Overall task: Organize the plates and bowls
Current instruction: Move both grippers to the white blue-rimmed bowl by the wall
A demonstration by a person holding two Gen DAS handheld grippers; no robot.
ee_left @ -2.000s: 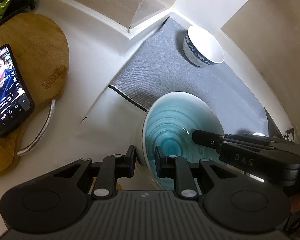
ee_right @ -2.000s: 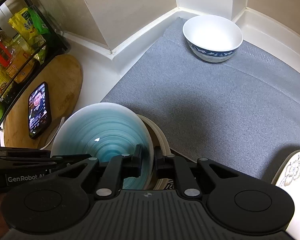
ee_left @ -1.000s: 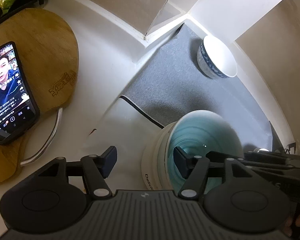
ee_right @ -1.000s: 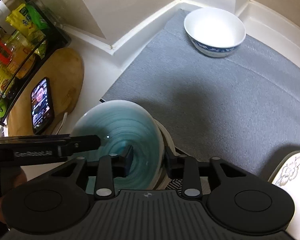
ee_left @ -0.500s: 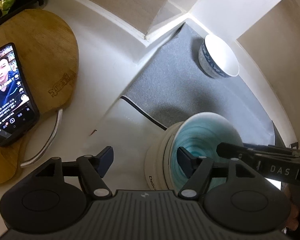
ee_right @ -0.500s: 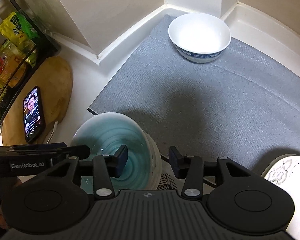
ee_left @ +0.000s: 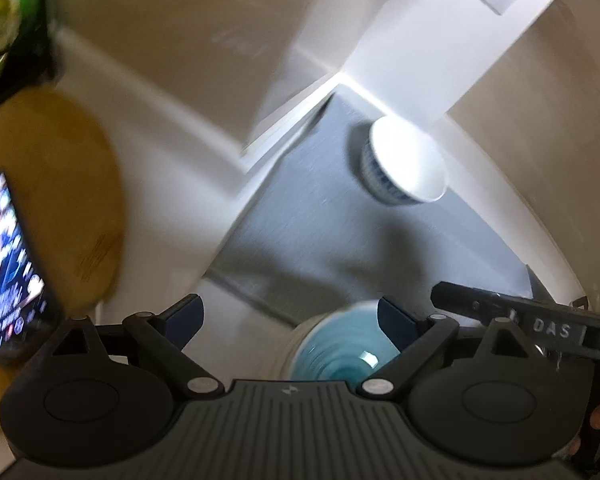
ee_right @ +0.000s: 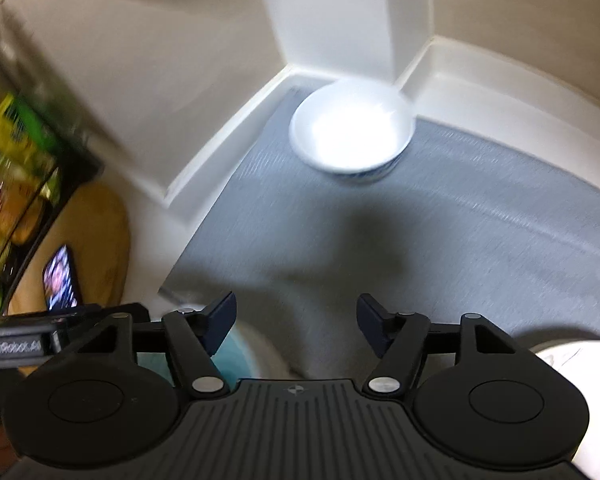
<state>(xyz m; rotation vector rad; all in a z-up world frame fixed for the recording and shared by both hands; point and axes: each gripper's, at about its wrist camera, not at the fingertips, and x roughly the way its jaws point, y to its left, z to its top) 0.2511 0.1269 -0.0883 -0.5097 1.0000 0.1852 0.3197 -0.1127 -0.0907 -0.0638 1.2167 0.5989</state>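
A teal bowl rests nested inside a cream bowl at the near edge of the grey mat. My left gripper hovers above it, its jaws opening wide and its pads touching nothing. My right gripper is also opening, with only bare mat between its fingers. In the right wrist view the teal bowl shows low on the left, beside the left finger. A white bowl with a blue pattern stands in the far corner of the mat. Both views are blurred.
A wooden board with a lit phone lies left of the mat. A rack of snack packets stands beyond it. A floral plate shows at the lower right. Walls close in the corner behind the white bowl.
Both grippers have let go of the teal bowl's rim, spread their jaws and lifted away. The bowl now sits in the cream bowl, lower in both views.
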